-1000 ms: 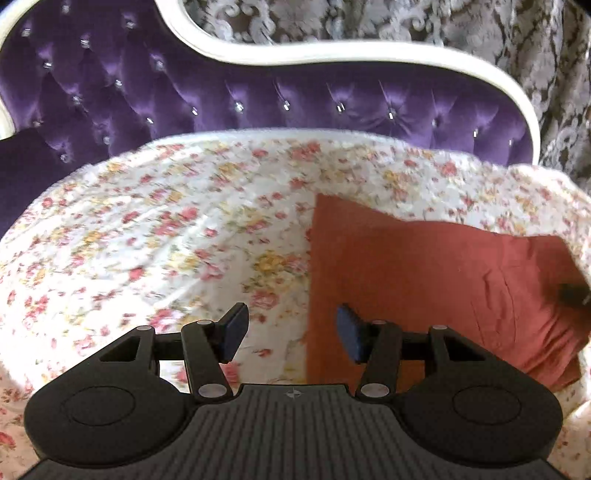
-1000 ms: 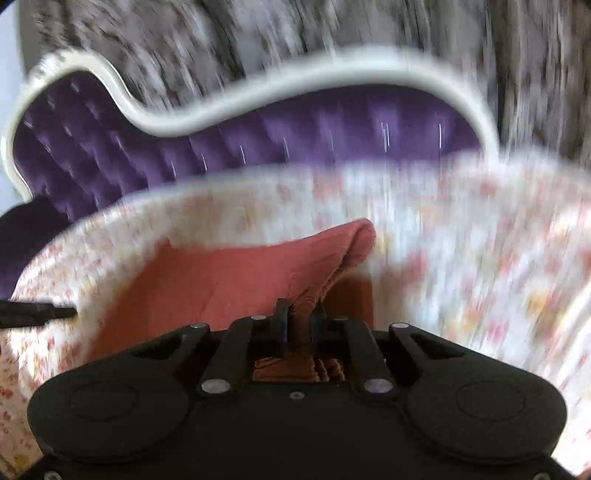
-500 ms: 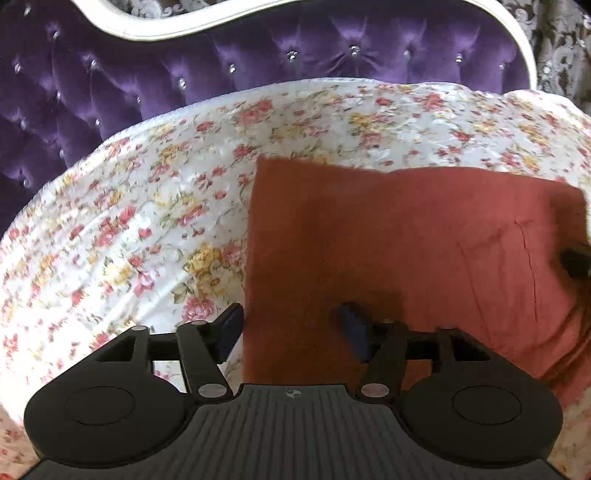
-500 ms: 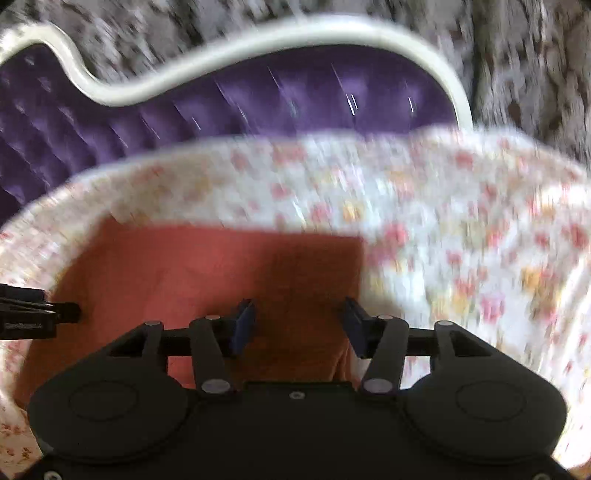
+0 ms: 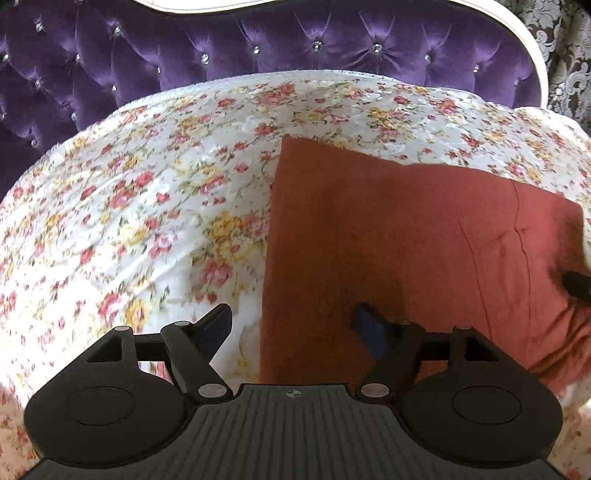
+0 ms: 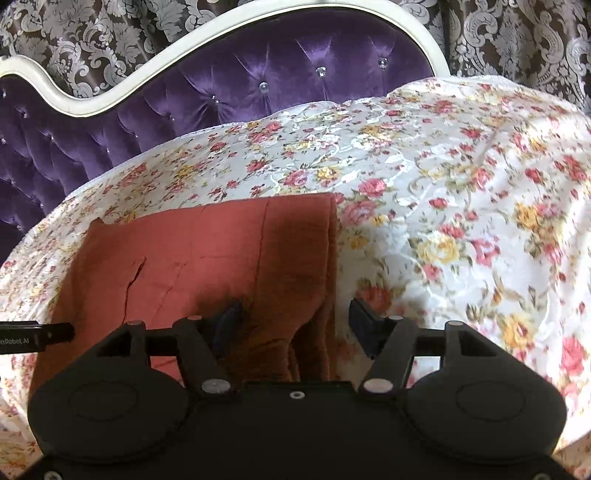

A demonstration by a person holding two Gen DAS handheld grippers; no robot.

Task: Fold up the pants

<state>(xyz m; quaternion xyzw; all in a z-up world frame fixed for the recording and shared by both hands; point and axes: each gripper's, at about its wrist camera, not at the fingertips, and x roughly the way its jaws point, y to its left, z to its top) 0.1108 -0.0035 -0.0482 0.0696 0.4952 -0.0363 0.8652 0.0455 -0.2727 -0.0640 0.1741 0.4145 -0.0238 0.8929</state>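
Left wrist view shows the rust-red pants point(image 5: 406, 236) lying folded into a flat rectangle on the flowered bedspread point(image 5: 147, 192), in front of the purple tufted headboard point(image 5: 258, 40). Its long axis runs across the bed, side to side, with one short straight edge at the left gripper point(image 5: 293, 325) and the other at the right gripper point(image 6: 295, 314). The left gripper's jaws have just been opening and stand wide apart, straddling that short edge: one finger over the bedspread, the other over the cloth, neither pinching it. In the right wrist view the right gripper's jaws have likewise been opening and are spread wide over the thicker, layered edge of the pants, gripping nothing. A patterned curtain point(image 6: 110, 33) hangs behind the headboard.
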